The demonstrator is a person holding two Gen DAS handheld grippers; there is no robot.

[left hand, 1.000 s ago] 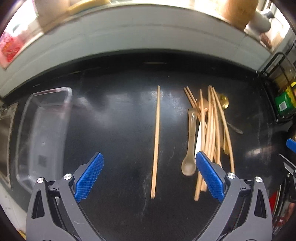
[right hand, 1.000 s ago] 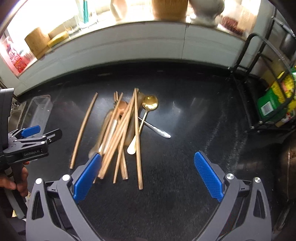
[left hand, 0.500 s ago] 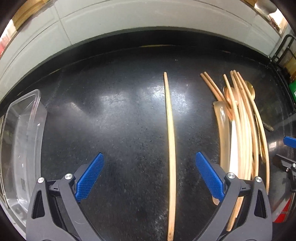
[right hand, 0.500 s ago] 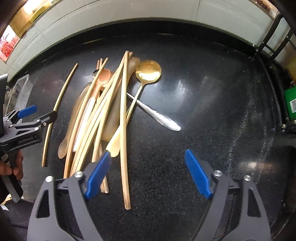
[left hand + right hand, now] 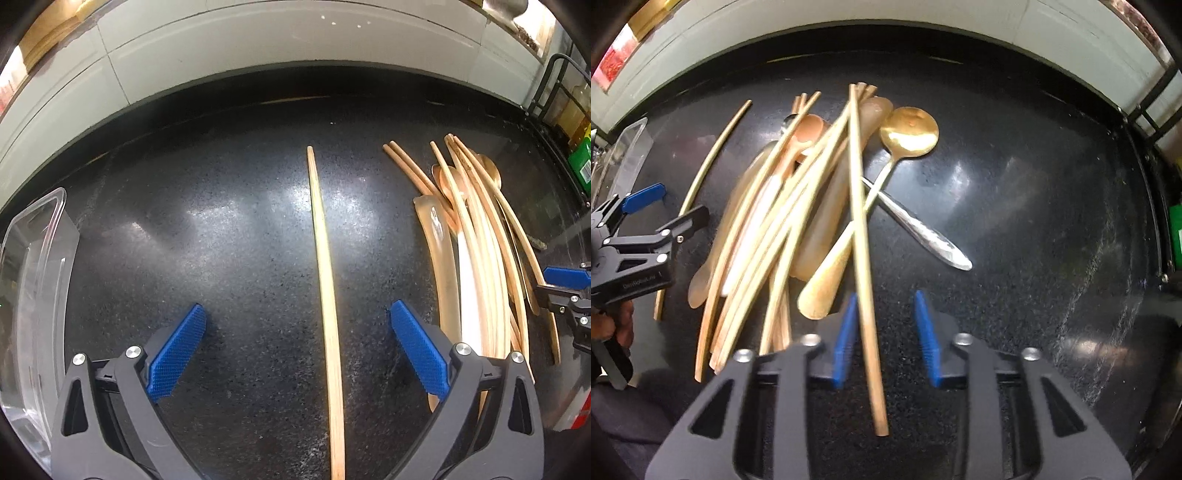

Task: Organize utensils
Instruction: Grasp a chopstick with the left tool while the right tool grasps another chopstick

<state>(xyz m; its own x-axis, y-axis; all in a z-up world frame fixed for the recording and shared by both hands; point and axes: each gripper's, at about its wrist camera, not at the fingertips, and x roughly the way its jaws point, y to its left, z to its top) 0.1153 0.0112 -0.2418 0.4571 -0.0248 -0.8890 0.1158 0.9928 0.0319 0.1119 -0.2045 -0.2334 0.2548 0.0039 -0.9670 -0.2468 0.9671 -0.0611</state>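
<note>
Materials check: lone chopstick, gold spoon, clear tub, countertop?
Lone chopstick: looks like wood or bamboo, matte tan. Gold spoon: likely metal, brushed gold sheen with highlights. Clear tub: transparent plastic, see-through walls. Countertop: polished dark speckled stone or composite, glossy reflections.

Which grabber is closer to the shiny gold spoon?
Right. The right gripper sits just below the gold spoon, closing around a chopstick crossing its handle. The left gripper straddles a lone chopstick, beyond the pile.

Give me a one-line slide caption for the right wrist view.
Right gripper closing around one chopstick at the edge of a heap of utensils on a black counter.
</note>
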